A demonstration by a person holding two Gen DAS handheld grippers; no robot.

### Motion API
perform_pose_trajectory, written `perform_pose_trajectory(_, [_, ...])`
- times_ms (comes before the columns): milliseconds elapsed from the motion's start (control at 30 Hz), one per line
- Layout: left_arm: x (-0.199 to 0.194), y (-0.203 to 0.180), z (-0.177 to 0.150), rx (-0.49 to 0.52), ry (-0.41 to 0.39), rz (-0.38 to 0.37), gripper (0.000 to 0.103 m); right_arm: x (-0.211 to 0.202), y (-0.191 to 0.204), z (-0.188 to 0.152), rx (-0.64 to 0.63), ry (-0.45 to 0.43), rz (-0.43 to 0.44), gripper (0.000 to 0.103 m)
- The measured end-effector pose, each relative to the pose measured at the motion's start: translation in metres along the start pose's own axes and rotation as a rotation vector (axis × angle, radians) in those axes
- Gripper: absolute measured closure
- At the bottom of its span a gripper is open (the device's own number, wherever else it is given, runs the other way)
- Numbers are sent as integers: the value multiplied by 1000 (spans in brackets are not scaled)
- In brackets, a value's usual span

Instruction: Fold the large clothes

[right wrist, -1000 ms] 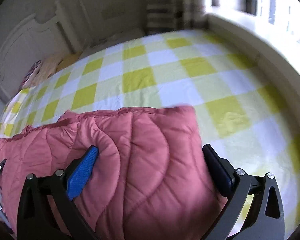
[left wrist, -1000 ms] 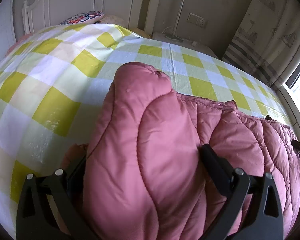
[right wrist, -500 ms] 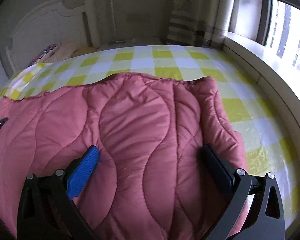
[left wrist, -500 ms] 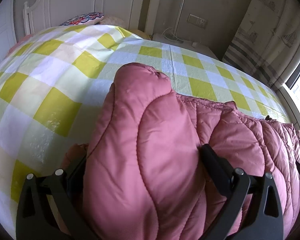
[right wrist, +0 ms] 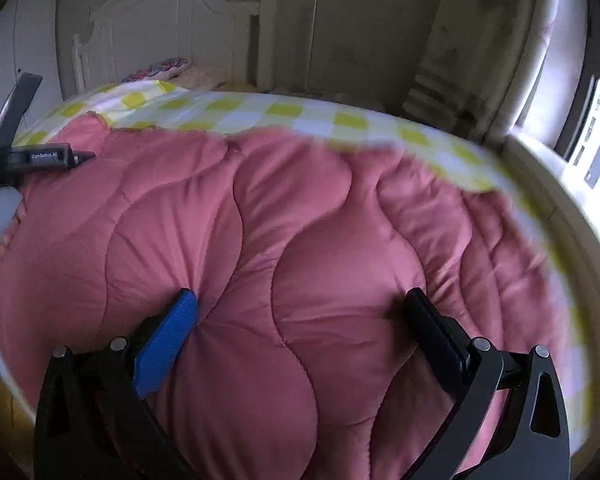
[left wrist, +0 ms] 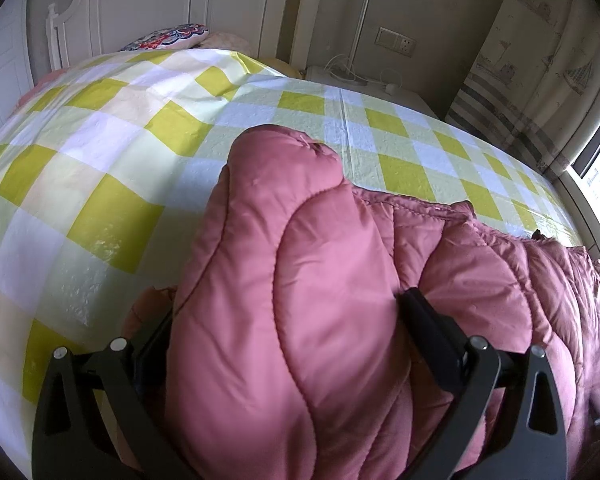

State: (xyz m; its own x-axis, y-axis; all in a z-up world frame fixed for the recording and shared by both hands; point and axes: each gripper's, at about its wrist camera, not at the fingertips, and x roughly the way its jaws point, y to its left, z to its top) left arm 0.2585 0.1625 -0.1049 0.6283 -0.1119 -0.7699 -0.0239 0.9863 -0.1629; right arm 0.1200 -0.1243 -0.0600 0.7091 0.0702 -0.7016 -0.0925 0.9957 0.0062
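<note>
Both tools pinch the puffy pink quilted coat (left wrist: pixel 320 280) – left tool (left wrist: pixel 284 320), right tool (right wrist: pixel 300 312) – over the checked bed (left wrist: pixel 100 160).

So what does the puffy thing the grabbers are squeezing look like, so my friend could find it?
Look at the bed with the yellow-and-white checked sheet. Lying on it is a pink quilted jacket, pinched by the left gripper and right gripper. It is the only puffy pink thing with wavy stitching; the sheet is flat and checked.

Checked bedspread (left wrist: pixel 100 168), white headboard (left wrist: pixel 148 8).
</note>
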Motion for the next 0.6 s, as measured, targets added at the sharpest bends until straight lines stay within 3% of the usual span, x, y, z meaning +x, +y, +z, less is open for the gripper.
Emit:
perform_pose_trajectory(67, [0,1,0,0,1,0,2,-13,-10,3,26,8,-13,5])
perform_pose_trajectory(133, [1,2,0,3,4,5,2,-43,-27,-1,84,-59,-26,5])
perform_pose_trajectory(267, [1,1,0,3,4,6,2,-100,-84,-40,308,-141,85,5])
perform_pose_trajectory(367, [2,2,0,4,4,6,2,-122,-120,-88,456,-117,148,11])
perform_pose_trajectory(433, [2,3,0,3,4,5,2,-123,-133,-115,518,-79,185,28])
perform_pose_trajectory(600, [1,2,0,4,5,5,2,-109,-128,-141,558,-28,263,29])
